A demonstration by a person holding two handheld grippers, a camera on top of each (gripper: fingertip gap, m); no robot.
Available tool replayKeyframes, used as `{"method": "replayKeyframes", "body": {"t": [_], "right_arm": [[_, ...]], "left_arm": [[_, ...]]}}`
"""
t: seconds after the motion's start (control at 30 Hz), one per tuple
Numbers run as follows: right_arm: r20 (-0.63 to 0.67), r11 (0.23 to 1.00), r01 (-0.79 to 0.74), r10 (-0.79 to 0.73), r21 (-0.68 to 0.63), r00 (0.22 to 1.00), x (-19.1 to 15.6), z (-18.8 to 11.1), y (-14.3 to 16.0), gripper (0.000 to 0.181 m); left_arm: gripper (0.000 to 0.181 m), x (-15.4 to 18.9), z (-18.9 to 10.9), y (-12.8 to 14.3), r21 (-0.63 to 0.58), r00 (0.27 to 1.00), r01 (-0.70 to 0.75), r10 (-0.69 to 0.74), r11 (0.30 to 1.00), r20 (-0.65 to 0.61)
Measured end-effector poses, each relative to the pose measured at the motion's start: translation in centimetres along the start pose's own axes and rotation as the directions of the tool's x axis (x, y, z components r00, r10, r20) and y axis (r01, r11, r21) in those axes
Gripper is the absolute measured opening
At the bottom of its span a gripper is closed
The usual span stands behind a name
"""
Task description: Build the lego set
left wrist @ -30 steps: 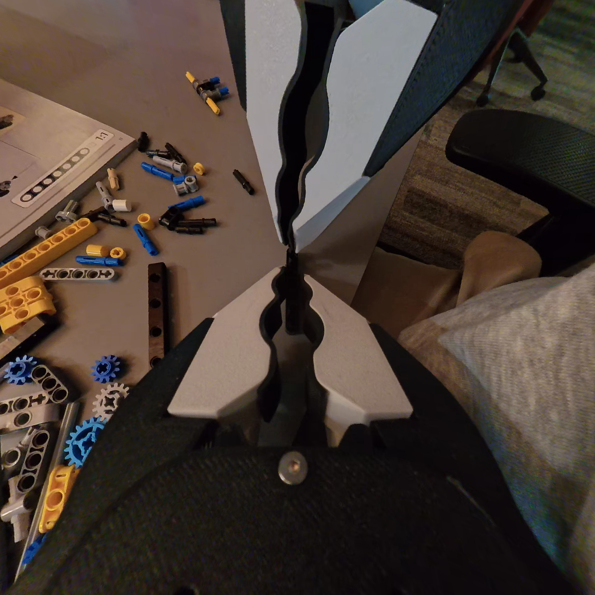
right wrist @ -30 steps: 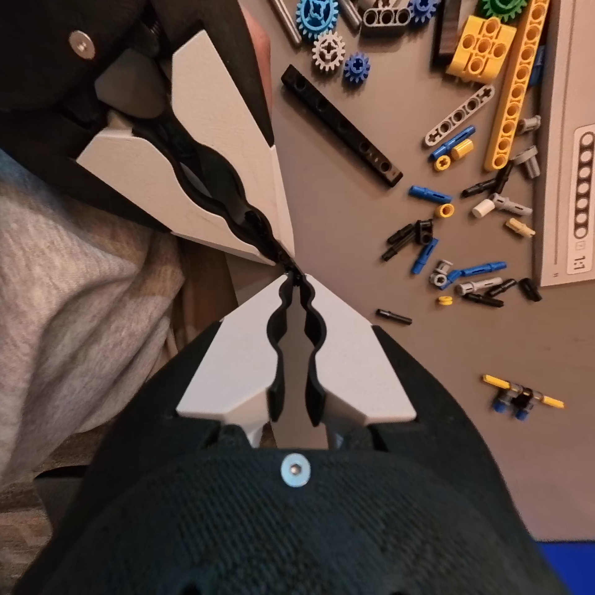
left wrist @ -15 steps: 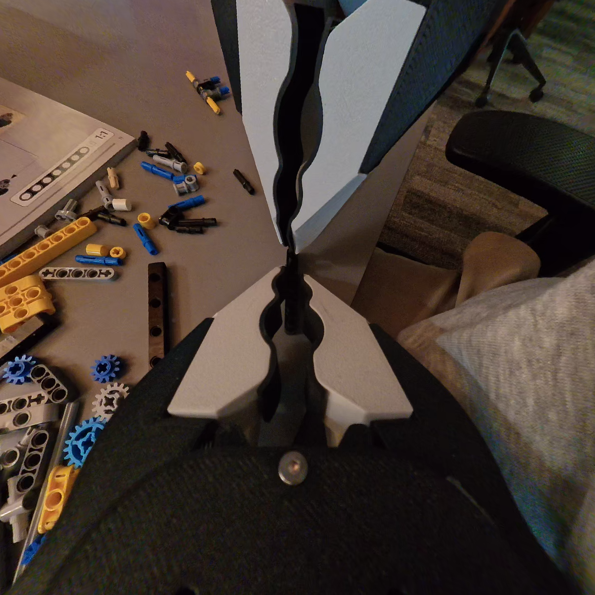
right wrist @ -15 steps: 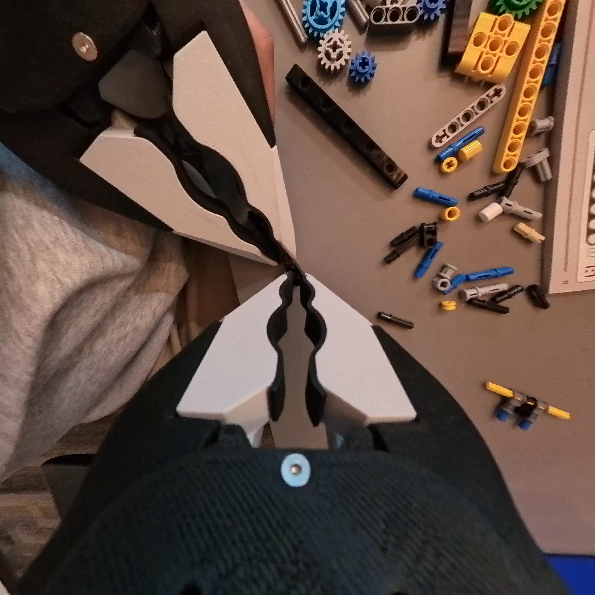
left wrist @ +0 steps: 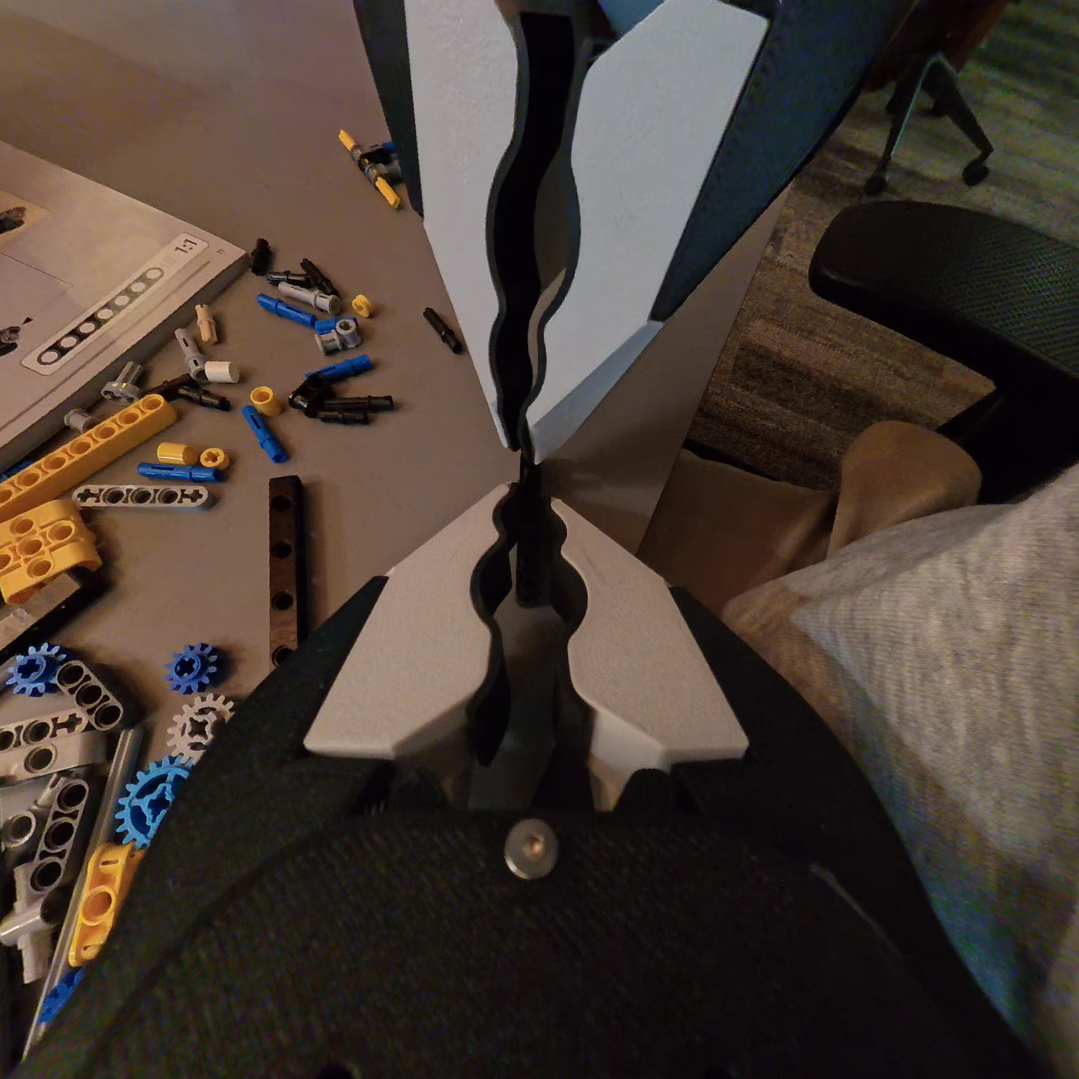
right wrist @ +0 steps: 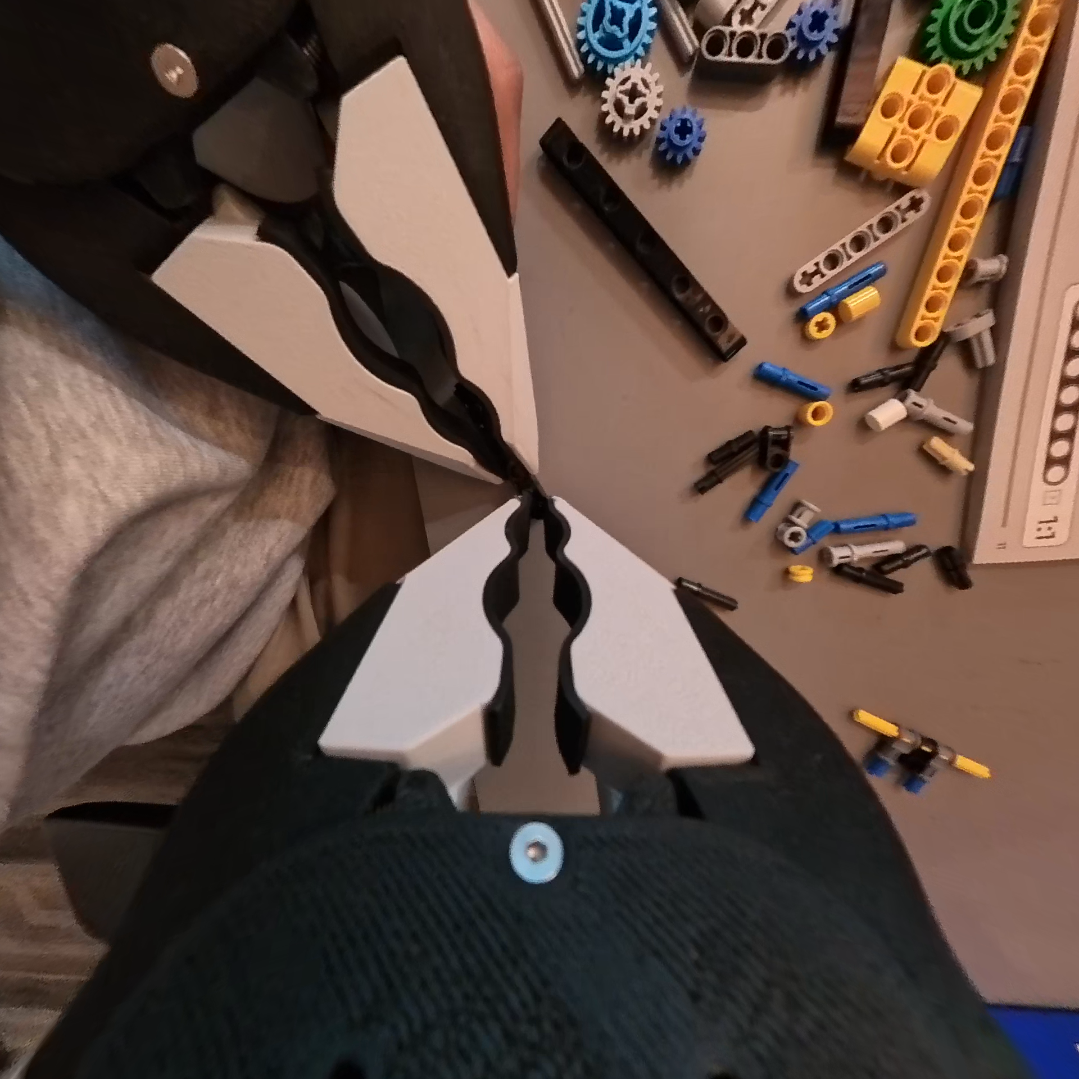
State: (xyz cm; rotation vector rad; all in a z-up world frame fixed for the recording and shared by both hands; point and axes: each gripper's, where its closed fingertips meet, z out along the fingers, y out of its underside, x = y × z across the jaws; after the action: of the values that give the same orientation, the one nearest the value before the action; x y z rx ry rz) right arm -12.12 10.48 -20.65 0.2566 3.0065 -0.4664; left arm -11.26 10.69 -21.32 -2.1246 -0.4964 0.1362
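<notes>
a: the right gripper (right wrist: 532,507) is pinched tight at its tips, nose to nose with the left gripper (right wrist: 514,472), which comes in from the far left. something small and dark sits where the tips meet; too small to make out.

b: and the table (right wrist: 613,409)?

a: loose parts lie on the right. a black beam (right wrist: 641,238) lies slantwise, a long yellow beam (right wrist: 976,175) beside the booklet (right wrist: 1039,327). far off sit a grey gear (right wrist: 632,98), a small blue gear (right wrist: 679,134) and a green gear (right wrist: 974,29).

b: nearer?

a: a lone black pin (right wrist: 705,592) just right of the fingers, and a yellow-tipped little assembly (right wrist: 920,759) by itself. grey cloth (right wrist: 117,525) fills the left.
</notes>
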Motion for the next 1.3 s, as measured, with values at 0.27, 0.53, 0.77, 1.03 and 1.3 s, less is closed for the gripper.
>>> {"method": "replayKeyframes", "body": {"t": [0.27,0.53,0.77,1.03,1.3], "right_arm": [[-0.014,1.000,-0.003,0.003,-0.015,1.000,0.13,0.04,0.15,0.010],[-0.033,1.000,0.001,-0.002,-0.030,0.999,0.22,0.07,0.66,0.009],[-0.029,0.999,0.006,-0.007,-0.044,1.000,0.14,0.27,0.90,0.004],[-0.068,0.993,0.070,-0.076,-0.090,0.995,0.18,0.07,0.87,0.004],[-0.081,0.976,0.152,-0.166,-0.154,0.983,-0.02,0.29,0.88,0.003]], "left_arm": [[0.005,-0.01,0.04,-0.02,0.000,1.000,0.003,-0.003,1.000,-0.001],[0.005,0.00,0.06,-0.03,-0.001,1.000,0.005,-0.005,1.000,-0.004],[0.005,0.01,0.06,-0.03,-0.001,1.000,0.007,-0.007,1.000,-0.006],[0.004,0.02,0.06,-0.04,-0.002,1.000,0.011,-0.011,1.000,-0.010],[0.004,0.07,0.03,-0.04,0.002,1.000,0.002,-0.002,1.000,-0.008]]}}
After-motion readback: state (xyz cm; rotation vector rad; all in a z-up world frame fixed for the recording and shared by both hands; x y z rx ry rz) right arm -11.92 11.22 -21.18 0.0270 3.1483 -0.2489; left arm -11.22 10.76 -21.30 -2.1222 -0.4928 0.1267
